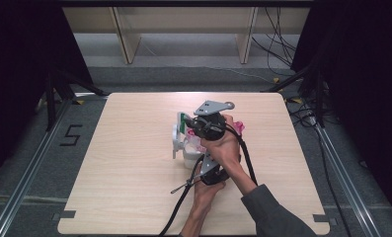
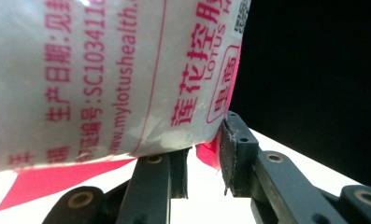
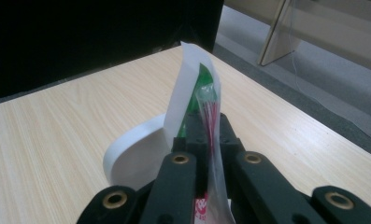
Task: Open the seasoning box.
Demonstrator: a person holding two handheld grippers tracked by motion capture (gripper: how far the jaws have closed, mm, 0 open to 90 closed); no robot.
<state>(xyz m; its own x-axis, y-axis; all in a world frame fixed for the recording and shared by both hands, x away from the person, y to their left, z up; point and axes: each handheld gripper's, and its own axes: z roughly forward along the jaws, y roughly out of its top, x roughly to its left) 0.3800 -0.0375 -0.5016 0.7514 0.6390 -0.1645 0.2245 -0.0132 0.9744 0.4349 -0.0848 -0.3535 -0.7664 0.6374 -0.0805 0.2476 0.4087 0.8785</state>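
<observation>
Centrally on the pale wooden surface (image 1: 134,163), both hands work on a white plastic bag (image 1: 192,150) printed with pink lettering. From above, the right claw (image 1: 196,129) reaches in from the far side, its grey plate on top, and the right hand (image 1: 228,145) crosses over the left hand (image 1: 203,190), which holds the left claw (image 1: 203,165) nearer the person. In the right claw's own view the two black jaws stand together, clamped on a thin upright edge of the bag (image 3: 209,116), clear film with red print and a green patch behind it; just beyond the jaws a white scoop-like thing (image 3: 136,154) rests on the wood, and what it is cannot be told for sure. In the left claw's view the bag (image 2: 103,79) hangs close overhead, its pink lettering large, and its lower corner comes down between the jaws. One jaw's pad lies against that pink corner, while the other stands a little off it, so the jaws are partly apart and whether they truly pinch the film cannot be told. Black cables (image 1: 248,158) trail from both claws toward the person.
</observation>
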